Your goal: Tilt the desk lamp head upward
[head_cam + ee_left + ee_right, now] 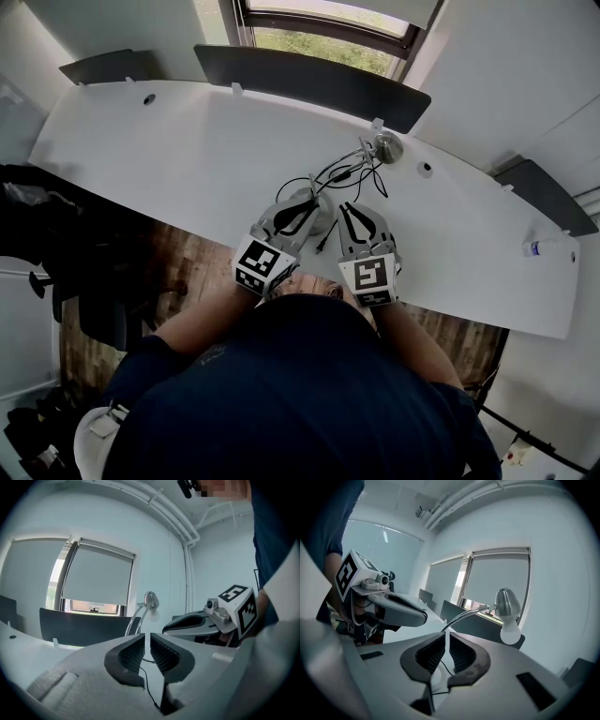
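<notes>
The desk lamp stands near the far edge of the white desk (169, 159). Its chrome head (386, 146) sits on a curved metal neck (345, 161), with black cable (330, 178) looped beside it. My left gripper (307, 208) and right gripper (349, 210) are side by side in front of the lamp, short of the head and pointing toward it. In the left gripper view the head (151, 599) rises beyond my left gripper (147, 637), whose jaws are closed to a thin slit with nothing between. In the right gripper view the head and its white bulb (510, 632) point down, beyond my right gripper (446, 637), closed the same way.
Dark partition panels (309, 80) line the desk's far edge under a window. A small bottle (538, 247) lies at the desk's right end. Cable holes (425, 169) pierce the top. A dark chair (56, 234) stands at the left over wooden floor.
</notes>
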Tool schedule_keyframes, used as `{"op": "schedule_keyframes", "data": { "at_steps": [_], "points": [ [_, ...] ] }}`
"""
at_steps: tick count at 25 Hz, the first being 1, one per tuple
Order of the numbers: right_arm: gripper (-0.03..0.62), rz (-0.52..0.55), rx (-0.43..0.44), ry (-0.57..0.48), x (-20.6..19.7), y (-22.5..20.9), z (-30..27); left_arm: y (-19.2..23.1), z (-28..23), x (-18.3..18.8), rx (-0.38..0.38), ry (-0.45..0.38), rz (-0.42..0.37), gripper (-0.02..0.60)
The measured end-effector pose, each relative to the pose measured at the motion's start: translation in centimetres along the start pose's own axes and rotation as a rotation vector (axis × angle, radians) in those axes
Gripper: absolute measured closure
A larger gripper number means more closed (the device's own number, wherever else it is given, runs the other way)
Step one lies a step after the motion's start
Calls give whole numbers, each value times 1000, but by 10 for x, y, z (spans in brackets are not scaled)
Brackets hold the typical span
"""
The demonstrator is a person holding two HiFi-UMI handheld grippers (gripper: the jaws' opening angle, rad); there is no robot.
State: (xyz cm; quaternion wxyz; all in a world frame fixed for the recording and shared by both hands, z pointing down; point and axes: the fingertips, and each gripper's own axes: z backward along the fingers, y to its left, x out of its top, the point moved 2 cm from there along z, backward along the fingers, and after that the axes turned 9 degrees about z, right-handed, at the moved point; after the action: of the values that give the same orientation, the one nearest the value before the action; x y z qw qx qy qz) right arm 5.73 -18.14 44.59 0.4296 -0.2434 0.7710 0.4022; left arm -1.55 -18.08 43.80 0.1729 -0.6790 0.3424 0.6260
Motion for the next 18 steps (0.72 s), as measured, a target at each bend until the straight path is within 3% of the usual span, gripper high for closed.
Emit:
{"op": "schedule_keyframes", "data": {
  "at_steps": [9,18],
  "points": [
    [580,-225,80,-101,-7,16,6,-4,5,-8,4,10,-15,573],
    [583,-310,147,-142,-8,25,5,-10,6,-18,-20,34,-25,575]
  ]
}}
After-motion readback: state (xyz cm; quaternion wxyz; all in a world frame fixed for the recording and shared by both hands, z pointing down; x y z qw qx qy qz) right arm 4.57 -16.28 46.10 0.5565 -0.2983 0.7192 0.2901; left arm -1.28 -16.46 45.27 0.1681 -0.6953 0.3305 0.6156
